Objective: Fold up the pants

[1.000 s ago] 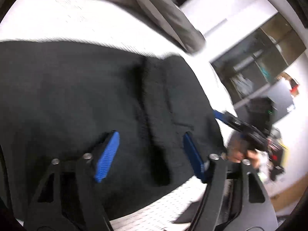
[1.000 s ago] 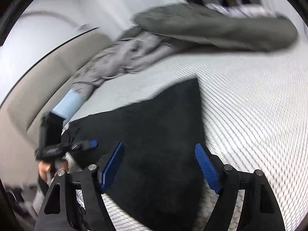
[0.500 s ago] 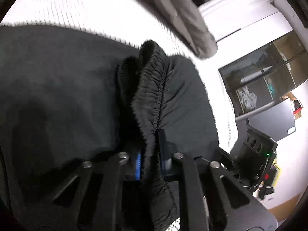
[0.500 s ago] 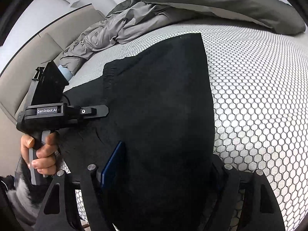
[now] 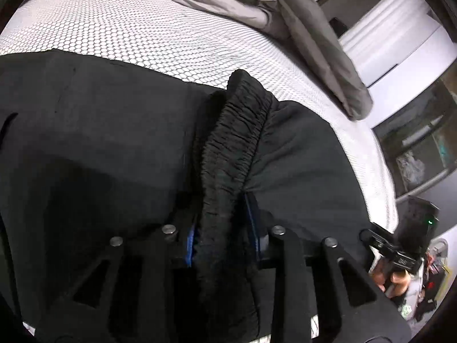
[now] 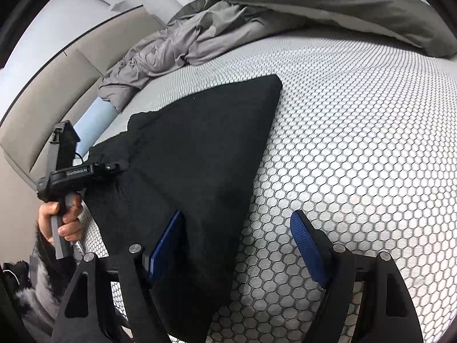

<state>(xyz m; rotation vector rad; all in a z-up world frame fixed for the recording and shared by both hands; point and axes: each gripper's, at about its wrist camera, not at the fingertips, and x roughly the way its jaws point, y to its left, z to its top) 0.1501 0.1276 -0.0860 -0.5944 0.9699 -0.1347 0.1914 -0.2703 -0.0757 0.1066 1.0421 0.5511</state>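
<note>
Spreading across the middle of both views, the bed [image 6: 357, 120] with its honeycomb-mesh mattress cover gives a broad flat surface for folding, which is likely why the pants are laid out on it rather than held in the air. A rumpled grey duvet [image 6: 300, 3] is heaped along the top of the frame, well apart from the work area, so it does not tangle with the garment. The black pants [image 6: 200, 148] lie flat from centre to lower left of the right wrist view, one straight edge running diagonally towards the bottom. Bunched at the centre of the left wrist view, the elastic waistband [image 5: 231, 154] stands up in a ridge because the left claw [image 5: 221, 228] is closed tight on it, a firm hold for lifting that end over. The right claw [image 6: 237, 245] is wide open, straddling the pants' edge with one blue pad over the cloth and one over bare mattress, probably lined up to pinch that edge next.
</note>
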